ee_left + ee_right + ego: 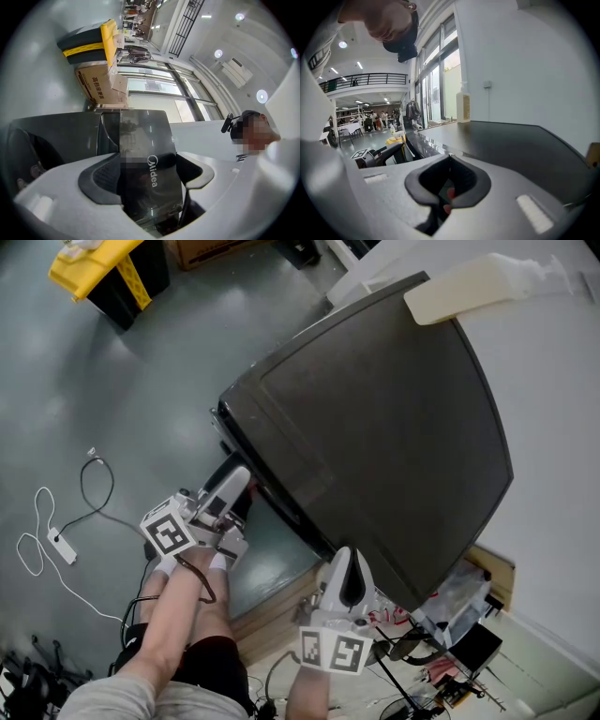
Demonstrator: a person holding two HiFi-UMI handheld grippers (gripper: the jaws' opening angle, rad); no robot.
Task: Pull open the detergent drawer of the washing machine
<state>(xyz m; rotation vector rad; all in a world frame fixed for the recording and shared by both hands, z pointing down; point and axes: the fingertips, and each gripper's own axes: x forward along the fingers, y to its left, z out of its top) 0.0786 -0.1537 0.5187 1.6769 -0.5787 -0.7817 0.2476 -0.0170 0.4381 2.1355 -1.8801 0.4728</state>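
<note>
Clamped with the left gripper [236,482] across the detergent drawer [147,140] front's short side, ready for pulling straight out of the washing machine [375,427], with the right gripper [344,559] pinched shut nearby.

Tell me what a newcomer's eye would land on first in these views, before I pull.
The dark-topped washing machine fills the middle of the head view. At its front, the left gripper has its tongs closed on the glossy black detergent drawer, which is marked Midea. The right gripper hangs by the machine's front edge, further right, with its tongs shut and empty.
</note>
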